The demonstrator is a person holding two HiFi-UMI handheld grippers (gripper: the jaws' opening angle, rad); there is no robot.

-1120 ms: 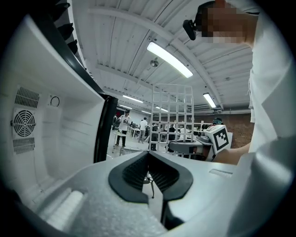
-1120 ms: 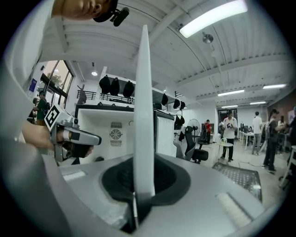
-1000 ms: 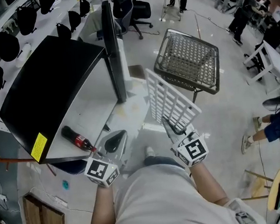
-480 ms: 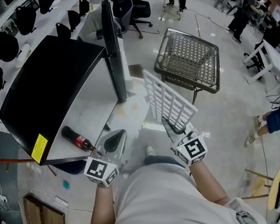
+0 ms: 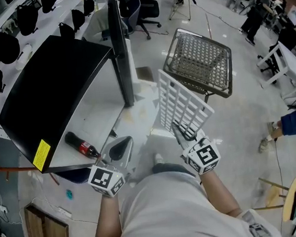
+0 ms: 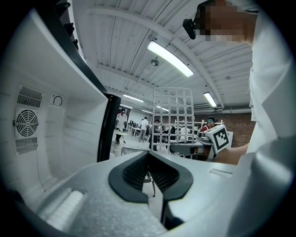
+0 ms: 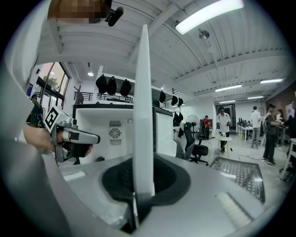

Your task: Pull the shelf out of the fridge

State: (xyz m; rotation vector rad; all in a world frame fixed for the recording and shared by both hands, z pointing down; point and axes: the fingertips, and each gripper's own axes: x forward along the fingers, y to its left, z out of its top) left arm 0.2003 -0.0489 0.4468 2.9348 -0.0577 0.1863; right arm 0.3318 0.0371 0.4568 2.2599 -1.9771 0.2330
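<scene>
The white wire shelf (image 5: 181,106) is out of the fridge (image 5: 55,83) and stands tilted over the floor to the right of the open fridge door (image 5: 120,50). My right gripper (image 5: 182,131) is shut on the shelf's near edge. In the right gripper view the shelf (image 7: 143,106) shows edge-on, rising from between the pads of my right gripper (image 7: 141,190). My left gripper (image 5: 117,150) hovers at the fridge's lower front, shut with nothing in it. In the left gripper view the pads of that gripper (image 6: 151,180) meet, with the shelf (image 6: 173,111) beyond them.
A dark bottle with a red label (image 5: 82,146) lies inside the white fridge interior. A metal mesh basket on legs (image 5: 200,62) stands just beyond the shelf. An office chair (image 5: 144,10) is farther back. People stand at the right edge and far end of the room.
The shelf has shifted slightly to the right and away from the fridge, still in my right gripper. The left gripper has stayed put.
</scene>
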